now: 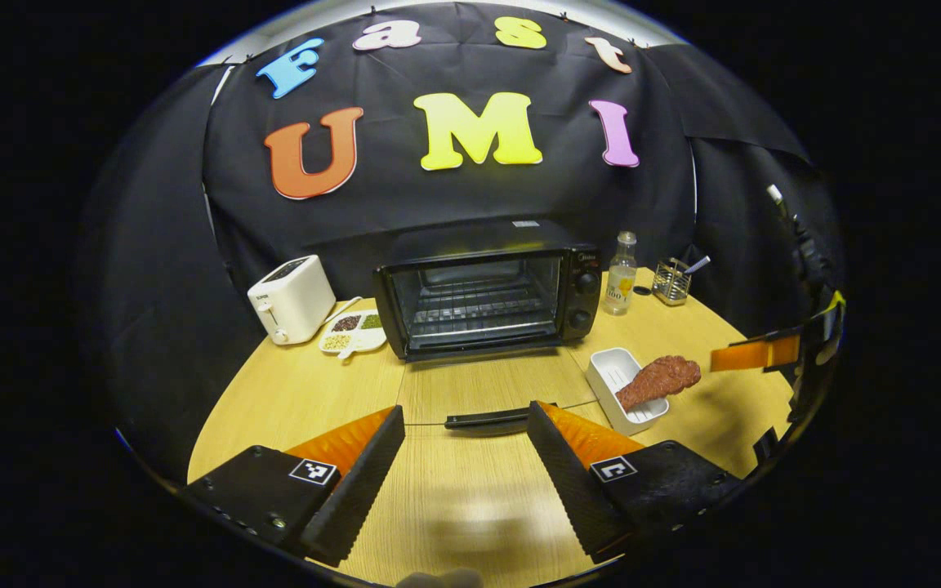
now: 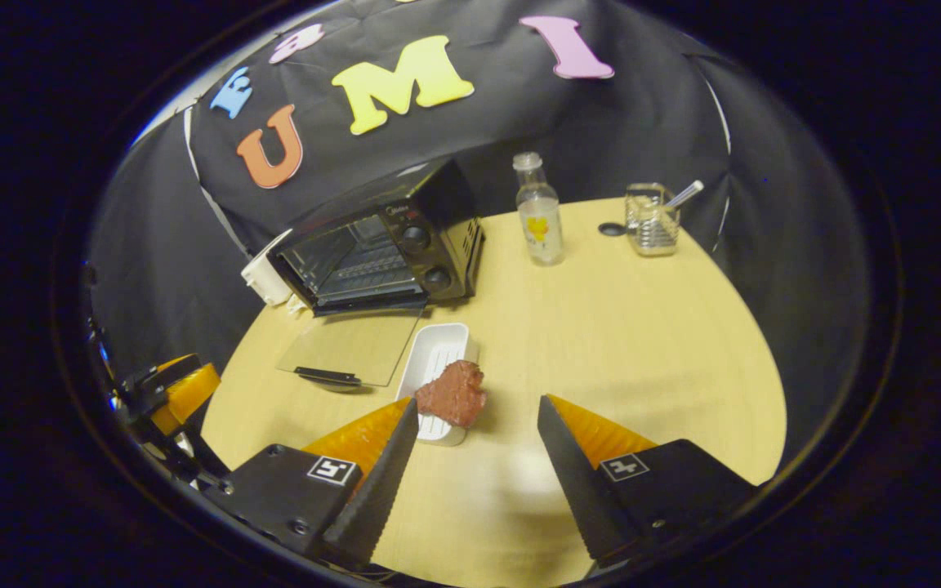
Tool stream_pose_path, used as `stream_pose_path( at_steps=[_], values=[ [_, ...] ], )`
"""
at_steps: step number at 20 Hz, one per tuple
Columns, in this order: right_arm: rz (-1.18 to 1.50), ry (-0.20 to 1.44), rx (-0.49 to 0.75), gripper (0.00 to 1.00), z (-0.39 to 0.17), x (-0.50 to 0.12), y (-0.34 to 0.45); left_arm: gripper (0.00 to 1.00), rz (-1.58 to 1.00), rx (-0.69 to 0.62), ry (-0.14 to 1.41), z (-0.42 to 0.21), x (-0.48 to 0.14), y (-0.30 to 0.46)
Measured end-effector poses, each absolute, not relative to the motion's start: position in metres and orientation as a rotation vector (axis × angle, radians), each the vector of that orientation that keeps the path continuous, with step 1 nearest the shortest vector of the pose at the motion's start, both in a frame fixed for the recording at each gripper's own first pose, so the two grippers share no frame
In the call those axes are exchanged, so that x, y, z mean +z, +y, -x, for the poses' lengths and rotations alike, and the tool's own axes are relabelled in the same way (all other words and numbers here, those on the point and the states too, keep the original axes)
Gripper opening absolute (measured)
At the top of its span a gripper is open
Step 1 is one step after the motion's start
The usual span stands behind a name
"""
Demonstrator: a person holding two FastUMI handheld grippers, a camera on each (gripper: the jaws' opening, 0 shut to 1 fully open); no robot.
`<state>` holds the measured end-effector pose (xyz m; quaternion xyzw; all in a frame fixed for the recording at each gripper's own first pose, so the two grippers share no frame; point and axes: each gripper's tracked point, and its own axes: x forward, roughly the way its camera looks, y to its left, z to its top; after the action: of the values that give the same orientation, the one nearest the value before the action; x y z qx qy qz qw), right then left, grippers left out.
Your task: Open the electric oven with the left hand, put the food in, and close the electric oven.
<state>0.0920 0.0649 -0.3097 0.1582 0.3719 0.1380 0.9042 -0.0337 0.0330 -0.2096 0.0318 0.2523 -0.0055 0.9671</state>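
Oven point(image 1: 487, 290) door lying open; right gripper point(image 2: 474, 429) gaping wide, empty, needing squaring on meat point(image 2: 454, 394) before closing.

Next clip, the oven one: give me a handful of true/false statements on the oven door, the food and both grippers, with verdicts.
1. The oven door is shut. False: it is folded down flat on the table.
2. The food rests on the white tray. True.
3. The right gripper is shut on the food. False: its jaws are open, the food lies ahead by one finger.
4. The left gripper is open and holds nothing. True.
5. A bottle stands beside the oven's knob side. True.
6. The food is already on the oven rack. False: the rack is bare.
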Motion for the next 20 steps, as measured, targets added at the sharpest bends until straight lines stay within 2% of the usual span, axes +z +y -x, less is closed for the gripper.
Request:
stream_pose_path(
  at_steps=[3, 6, 7, 8, 10, 13, 20],
  values=[
    [-0.379, 0.852, 0.354, 0.85, -0.114, -0.332, 0.08, 0.97, -0.063, 0.041, 0.504, 0.038, -0.194, 0.036],
    [-0.501, 0.949, 0.413, 0.71, -0.123, -0.347, 0.094, 0.97, -0.012, 0.11, 0.512, 0.041, -0.189, 0.035],
    [-0.563, 0.989, 0.425, 0.6, -0.124, -0.35, 0.097, 0.97, 0.011, 0.139, 0.517, 0.042, -0.188, 0.036],
    [-0.621, 1.024, 0.434, 0.55, -0.125, -0.352, 0.1, 0.97, 0.035, 0.175, 0.519, 0.044, -0.189, 0.038],
    [-0.703, 1.071, 0.437, 0.23, -0.128, -0.358, 0.102, 0.97, 0.066, 0.227, 0.529, 0.049, -0.188, 0.041],
    [-0.74, 1.108, 0.454, 0.18, -0.127, -0.352, 0.1, 0.97, 0.097, 0.282, 0.525, 0.058, -0.186, 0.041],
    [-0.728, 1.038, 0.484, 0.16, -0.131, -0.304, 0.104, 0.97, 0.083, 0.342, 0.504, 0.074, -0.171, 0.055]
  ],
)
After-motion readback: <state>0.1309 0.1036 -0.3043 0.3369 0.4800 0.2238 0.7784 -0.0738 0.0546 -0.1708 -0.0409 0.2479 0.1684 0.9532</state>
